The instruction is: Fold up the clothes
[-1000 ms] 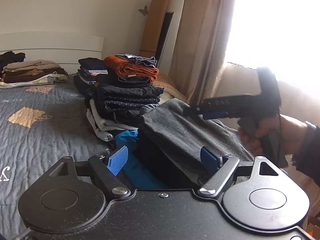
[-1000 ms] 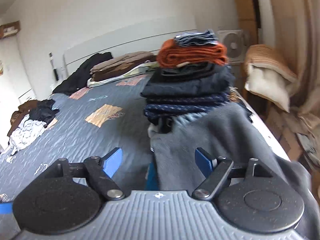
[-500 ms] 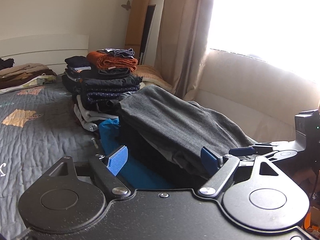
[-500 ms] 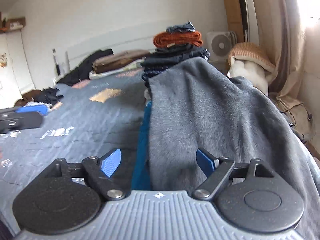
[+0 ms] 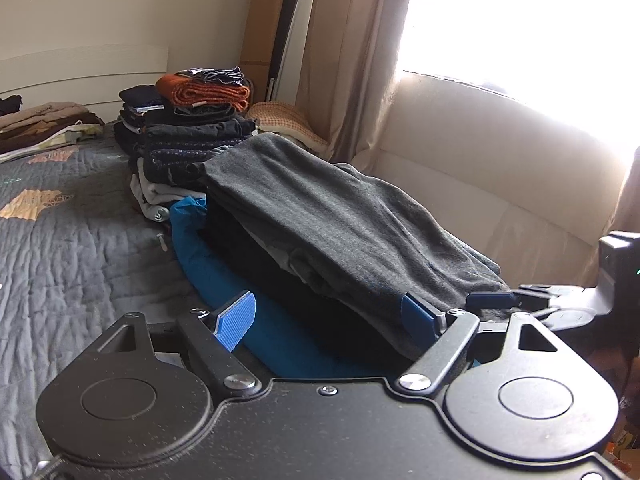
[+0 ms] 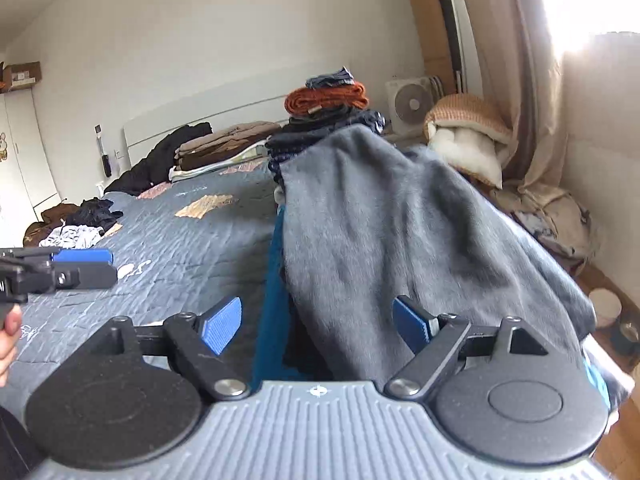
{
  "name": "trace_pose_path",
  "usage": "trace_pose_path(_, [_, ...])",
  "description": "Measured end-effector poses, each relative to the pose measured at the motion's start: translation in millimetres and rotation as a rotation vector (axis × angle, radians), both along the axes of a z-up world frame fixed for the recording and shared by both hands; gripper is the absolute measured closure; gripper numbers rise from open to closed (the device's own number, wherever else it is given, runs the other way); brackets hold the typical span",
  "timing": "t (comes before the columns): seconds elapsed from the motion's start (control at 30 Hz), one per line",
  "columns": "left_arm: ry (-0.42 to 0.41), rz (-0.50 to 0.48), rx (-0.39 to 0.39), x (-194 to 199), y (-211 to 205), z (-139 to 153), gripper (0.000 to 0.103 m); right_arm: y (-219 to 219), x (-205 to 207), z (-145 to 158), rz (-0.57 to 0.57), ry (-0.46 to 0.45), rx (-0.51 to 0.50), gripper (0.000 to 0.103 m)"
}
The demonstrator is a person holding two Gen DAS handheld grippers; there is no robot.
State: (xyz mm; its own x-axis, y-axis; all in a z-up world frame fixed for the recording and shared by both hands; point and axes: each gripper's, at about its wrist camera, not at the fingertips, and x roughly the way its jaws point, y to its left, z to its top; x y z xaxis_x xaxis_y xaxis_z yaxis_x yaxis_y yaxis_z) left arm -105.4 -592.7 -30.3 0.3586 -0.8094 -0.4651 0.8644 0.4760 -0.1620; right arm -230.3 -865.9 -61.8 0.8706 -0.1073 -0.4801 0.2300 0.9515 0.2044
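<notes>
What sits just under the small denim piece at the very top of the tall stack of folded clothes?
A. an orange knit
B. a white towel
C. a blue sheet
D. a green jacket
A: in the right wrist view the orange knit lies folded near the top of the stack, with only a small denim piece above it.

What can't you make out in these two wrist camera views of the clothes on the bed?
- Dark garments under the grey fleece garment: left wrist view, mostly covered by it; kind unclear.
- Teal blue garment: right wrist view, only an edge shows beside the fleece.
- Grey fleece garment's near hem: both views, hidden behind the claw bodies.
- Outside the window: left wrist view, washed out by glare.
</notes>
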Motion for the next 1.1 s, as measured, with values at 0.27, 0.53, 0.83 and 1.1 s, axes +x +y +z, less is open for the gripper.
trace_pose_path(0.27, [0.013,0.002,0.021,-18.9,-8.0,0.3,0.022,3.0,-23.7,-6.3,-0.012,-0.012,-0.052,0.021])
trace_pose_path(0.53, [-0.084,-0.066,0.056,-46.9,-37.3,-38.2,0.031,-31.0,-84.4,8.6,-0.122,-0.075,-0.009,0.02])
trace_pose_path(0.83, [-0.214,-0.205,0.13,-122.8,-100.3,-95.8,0.031,-61.5,-111.0,8.1,-0.147,-0.017,-0.06,0.02])
trace_pose_path(1.1, [-0.198,-0.147,0.109,-135.6,-130.9,-108.8,0.058,-65.9,-104.5,4.0,-0.104,-0.009,-0.061,0.02])
